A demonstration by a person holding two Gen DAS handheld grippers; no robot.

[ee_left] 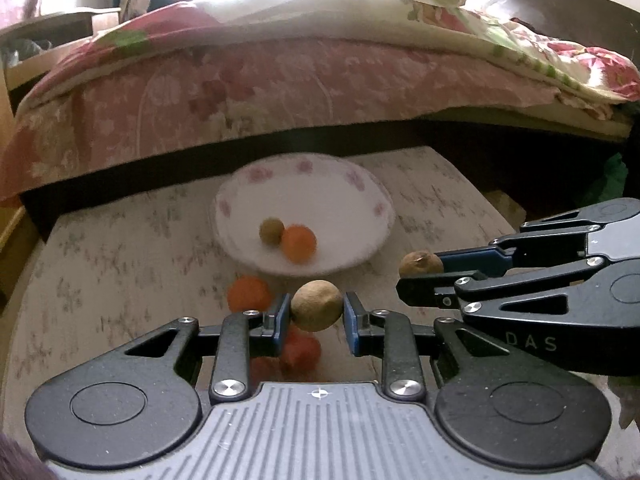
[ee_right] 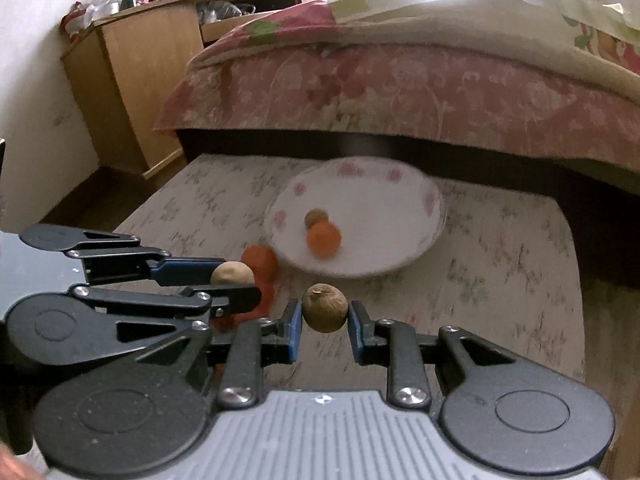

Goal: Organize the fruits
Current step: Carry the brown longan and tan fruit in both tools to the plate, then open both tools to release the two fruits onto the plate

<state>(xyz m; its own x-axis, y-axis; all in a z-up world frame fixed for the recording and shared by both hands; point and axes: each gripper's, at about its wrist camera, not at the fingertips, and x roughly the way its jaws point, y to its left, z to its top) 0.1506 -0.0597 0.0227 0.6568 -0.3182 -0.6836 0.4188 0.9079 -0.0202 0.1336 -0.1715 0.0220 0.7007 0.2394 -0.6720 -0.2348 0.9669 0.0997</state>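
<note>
We are holding a round brown fruit (ee_left: 317, 306) in our left gripper (ee_left: 316, 316), whose fingers are closed only as far as the fruit's width, with the blue pads (ee_left: 282, 316) pressing on its two sides. Our right gripper (ee_right: 325, 316) is doing the same with a second brown fruit (ee_right: 324, 308), this one showing a small stem mark on top, and its fingers are narrowed just to the fruit and touching it on both sides. Both fruits are sitting above the patterned tablecloth (ee_right: 500, 264), clear of it. Ahead of both pairs of fingertips, a white plate (ee_left: 348, 200) with pink flowers on its rim is resting on the cloth, and inside it a small brown fruit (ee_left: 271, 231) is touching an orange fruit (ee_left: 299, 243). Just beyond the left fingers, to their left side, another orange fruit (ee_left: 249, 294) is lying on the cloth near the plate's near edge, and beneath those fingers a reddish fruit (ee_left: 302, 350) is lying, blurred. Past the plate, a bed (ee_right: 400, 92) with a floral cover is filling the background, and a wooden cabinet (ee_right: 132, 60) is standing off to the left.
</note>
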